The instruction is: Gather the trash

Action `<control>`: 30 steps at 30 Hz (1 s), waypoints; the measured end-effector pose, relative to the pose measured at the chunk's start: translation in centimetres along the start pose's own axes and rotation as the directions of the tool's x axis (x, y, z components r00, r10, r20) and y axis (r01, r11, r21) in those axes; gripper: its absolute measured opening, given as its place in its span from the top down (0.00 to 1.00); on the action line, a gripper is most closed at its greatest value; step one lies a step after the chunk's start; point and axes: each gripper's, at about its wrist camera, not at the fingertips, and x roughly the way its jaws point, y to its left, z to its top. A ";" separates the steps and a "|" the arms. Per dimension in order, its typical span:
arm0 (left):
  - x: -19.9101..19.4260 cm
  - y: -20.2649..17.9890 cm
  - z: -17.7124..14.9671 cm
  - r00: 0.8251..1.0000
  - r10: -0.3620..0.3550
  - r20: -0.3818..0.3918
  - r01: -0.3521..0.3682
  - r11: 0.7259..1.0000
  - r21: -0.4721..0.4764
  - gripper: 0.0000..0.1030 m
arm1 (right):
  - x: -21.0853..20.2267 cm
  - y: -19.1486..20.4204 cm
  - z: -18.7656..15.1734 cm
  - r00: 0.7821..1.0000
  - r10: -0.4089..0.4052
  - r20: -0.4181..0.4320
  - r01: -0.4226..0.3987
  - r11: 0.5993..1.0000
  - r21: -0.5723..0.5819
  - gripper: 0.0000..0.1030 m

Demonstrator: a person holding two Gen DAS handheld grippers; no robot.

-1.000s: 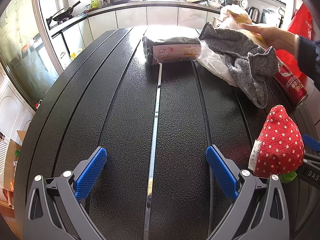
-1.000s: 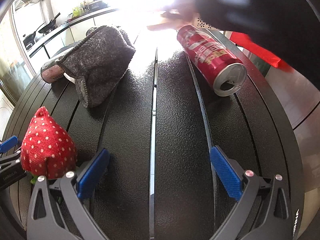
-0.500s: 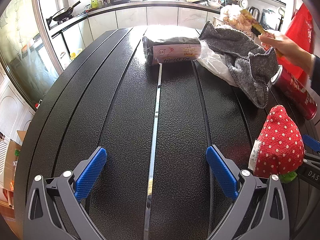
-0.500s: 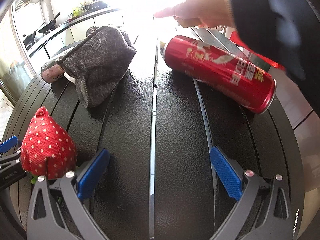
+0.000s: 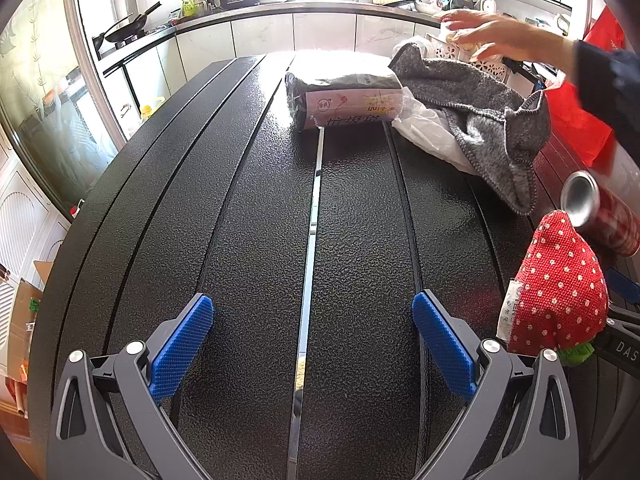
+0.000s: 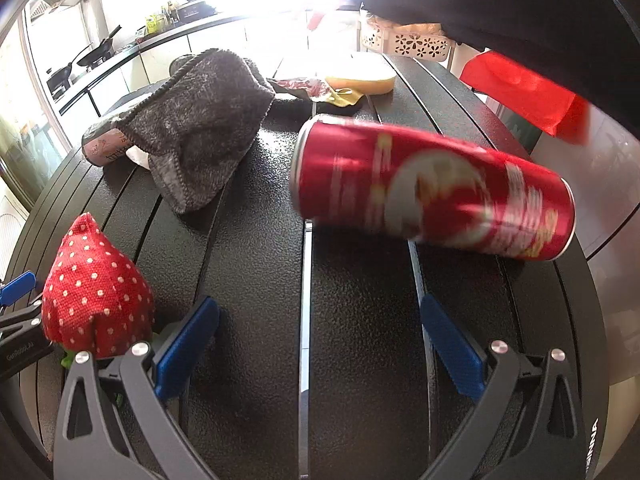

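A: Right wrist view, nearest: right gripper (image 6: pixel 320 344) low over the black slatted table (image 6: pixel 256 400), blue pads (image 6: pixel 188 344) spread wide, nothing between them. Just ahead, one red can (image 6: pixel 432 184) on its side, smeared by motion blur.

B: Change over the last second?

A: Can formerly farther off with its open mouth facing the camera; now much nearer, swung broadside across the centre seam. Bare hand (image 5: pixel 496 36) formerly close above the can, now back at the far edge by the white basket (image 6: pixel 404 40). Probable meaning: can set rolling within reach of the right gripper, not yet settled, so better grasped once at rest.

B: Left wrist view?

A: Left gripper (image 5: pixel 312 344) likewise spread apart and empty, unmoved. Beside it, to the right, one red strawberry cushion (image 5: pixel 560 284), between the two grippers.

B: Count, moving outward?

A: One can, one strawberry cushion, one grey cloth (image 6: pixel 200 124) draped over one white plastic bag (image 5: pixel 432 136), one wrapped roll of bags (image 5: pixel 344 98). Beyond the cloth, one crumpled wrapper (image 6: pixel 316 88) and one yellow sponge-like block (image 6: pixel 360 78). Likely trash: can and wrapper; nothing collected yet.
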 end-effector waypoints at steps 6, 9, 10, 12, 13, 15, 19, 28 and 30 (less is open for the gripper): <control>0.0 0.0 0.0 1.000 0.000 0.000 0.000 1.000 0.000 0.07 | -0.1 0.1 0.0 1.000 -0.009 0.000 0.009 1.000 -0.015 0.02; 0.0 0.0 0.0 1.000 0.000 0.000 0.000 1.000 0.000 0.07 | 0.0 0.4 0.2 1.000 -0.025 -0.001 0.025 0.999 -0.024 0.02; 0.0 0.0 0.0 1.000 0.000 0.000 0.000 1.000 0.000 0.07 | 0.1 0.4 0.4 1.000 -0.026 -0.003 0.026 0.999 -0.025 0.02; 0.0 0.0 0.0 1.000 0.000 0.000 0.000 1.000 0.000 0.07 | 0.1 0.2 0.5 1.000 -0.016 -0.002 0.016 1.000 -0.019 0.02; 0.0 0.0 0.0 1.000 0.000 0.000 0.000 1.000 0.000 0.07 | 0.1 0.0 0.5 1.000 -0.011 -0.002 0.011 1.000 -0.014 0.02; 0.0 0.0 0.1 1.000 0.000 0.000 0.000 1.000 0.000 0.07 | -0.2 -0.3 0.5 1.000 -0.002 0.001 0.002 1.000 -0.008 0.02; 0.0 -0.1 0.0 1.000 0.000 0.000 0.000 1.000 0.000 0.07 | -0.4 -0.7 0.4 1.000 0.007 0.001 -0.007 1.000 -0.019 0.02; 0.0 -0.1 0.0 1.000 0.000 0.000 0.000 1.000 0.000 0.07 | -0.7 -1.0 0.3 1.000 0.006 0.001 -0.006 1.000 -0.019 0.02; 0.0 -0.1 0.0 1.000 0.000 0.000 0.000 1.000 0.000 0.07 | -0.6 -0.7 0.3 1.000 0.005 0.001 -0.005 1.000 -0.020 0.02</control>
